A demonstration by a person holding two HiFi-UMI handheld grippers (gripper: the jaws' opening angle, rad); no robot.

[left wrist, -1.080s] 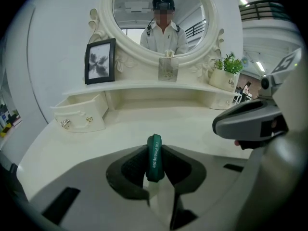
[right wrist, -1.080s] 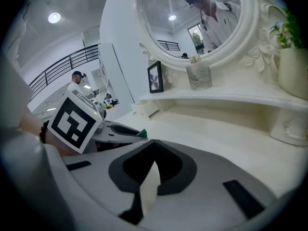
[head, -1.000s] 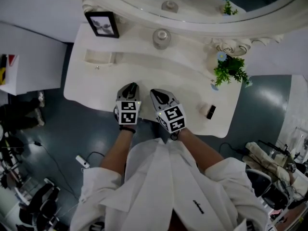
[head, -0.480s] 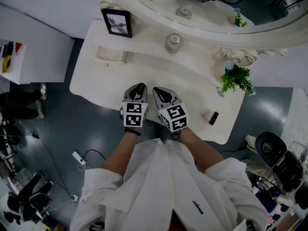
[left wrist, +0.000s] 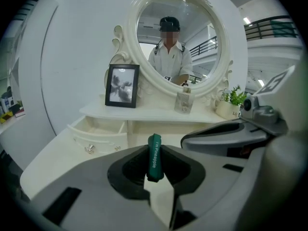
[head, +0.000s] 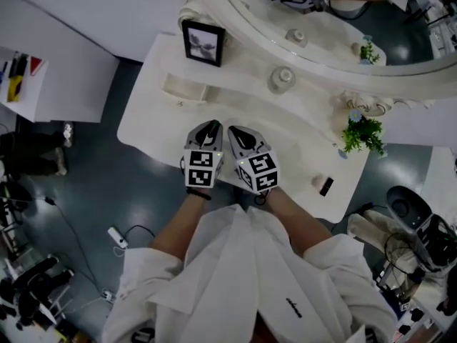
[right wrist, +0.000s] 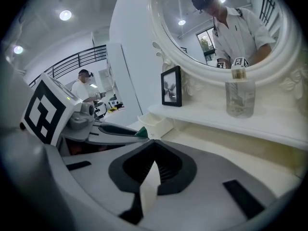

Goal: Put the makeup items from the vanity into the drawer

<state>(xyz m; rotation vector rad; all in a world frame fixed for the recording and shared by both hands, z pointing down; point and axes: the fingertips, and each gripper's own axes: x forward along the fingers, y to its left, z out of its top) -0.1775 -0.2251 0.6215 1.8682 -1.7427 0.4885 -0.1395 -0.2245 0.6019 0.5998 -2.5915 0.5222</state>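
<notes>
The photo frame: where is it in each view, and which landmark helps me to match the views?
Head view: frame upper left of centre, at the shelf's left end.
Left gripper view: frame left of centre, on the shelf.
Right gripper view: frame near the centre, on the shelf.
Shared landmark: the glass bottle, right of the frame in every view.

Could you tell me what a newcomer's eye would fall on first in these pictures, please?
Most striking is the ornate white vanity with its big oval mirror, a small drawer standing open at its left end. Over its front edge the left gripper is shut on a slim green tube, and the right gripper sits close beside it, shut and empty.
</notes>
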